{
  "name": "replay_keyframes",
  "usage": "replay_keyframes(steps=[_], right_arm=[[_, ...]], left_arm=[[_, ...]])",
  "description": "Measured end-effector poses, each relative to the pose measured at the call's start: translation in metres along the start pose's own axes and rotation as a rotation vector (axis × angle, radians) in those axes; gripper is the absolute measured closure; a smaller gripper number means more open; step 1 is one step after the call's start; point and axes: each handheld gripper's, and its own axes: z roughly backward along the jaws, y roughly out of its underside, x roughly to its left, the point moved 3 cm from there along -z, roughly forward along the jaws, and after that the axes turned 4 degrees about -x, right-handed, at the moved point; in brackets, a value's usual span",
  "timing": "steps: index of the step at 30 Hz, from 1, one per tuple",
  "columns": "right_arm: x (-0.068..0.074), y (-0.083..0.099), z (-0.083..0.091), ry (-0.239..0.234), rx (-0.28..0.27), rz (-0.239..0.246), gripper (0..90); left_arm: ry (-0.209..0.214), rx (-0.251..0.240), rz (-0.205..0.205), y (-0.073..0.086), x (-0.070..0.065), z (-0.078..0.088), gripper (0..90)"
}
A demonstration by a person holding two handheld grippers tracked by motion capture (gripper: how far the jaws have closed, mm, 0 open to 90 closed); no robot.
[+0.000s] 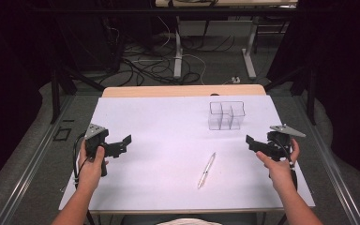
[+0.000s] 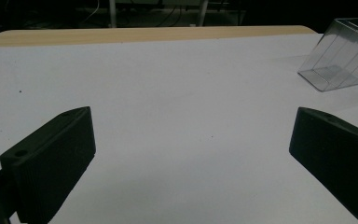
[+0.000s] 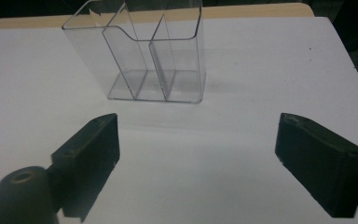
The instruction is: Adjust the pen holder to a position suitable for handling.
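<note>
The work in hand looks like getting the pen [image 1: 206, 170] into the clear organizer [image 1: 226, 115], and no grasp has begun. The pen lies flat on the white tabletop [image 1: 159, 140], near the front, between the 2 hands and somewhat closer to the right one. The organizer stands upright toward the far right, well apart from the pen, with 3 or so compartments seen from the right gripper view [image 3: 144, 56].

The left tongs [image 1: 124, 144] are wide open with nothing between them, and the right tongs [image 1: 252, 143] are likewise open and empty, hovering above the tabletop.

The right tongs are probably the better choice. A good pickup would bring the jaws down across the pen's barrel near its middle, square to its length, so it doesn't swing. Tipped upright, it can drop into 1 compartment without nudging the light organizer.
</note>
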Motion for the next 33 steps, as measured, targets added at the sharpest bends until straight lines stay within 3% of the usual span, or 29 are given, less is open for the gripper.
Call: replay_keyframes(steps=[8, 12, 17, 18, 23, 33], right_arm=[[-0.004, 0.003, -0.01, 0.011, 0.029, 0.049, 17.6], [-0.003, 0.001, -0.011, 0.016, 0.032, 0.034, 20.0], [-0.001, -0.005, -0.013, 0.021, 0.021, 0.009, 25.2], [0.001, -0.008, -0.014, 0.018, 0.016, 0.032, 27.6], [0.006, -0.016, -0.019, -0.023, 0.04, 0.054, 32.4], [0.009, -0.037, -0.03, -0.035, 0.041, 0.152, 33.8]], left_arm=[[-0.03, 0.015, -0.011, 0.004, 0.005, -0.002, 0.2], [-0.049, 0.023, -0.041, 0.006, 0.006, -0.002, 0.2], [-0.059, 0.031, -0.039, 0.007, 0.008, -0.003, 0.2], [-0.059, 0.03, -0.037, 0.007, 0.008, -0.003, 0.3], [-0.051, 0.028, -0.033, 0.008, 0.008, -0.002, 0.3], [-0.053, 0.032, -0.027, 0.009, 0.009, -0.002, 0.4]])
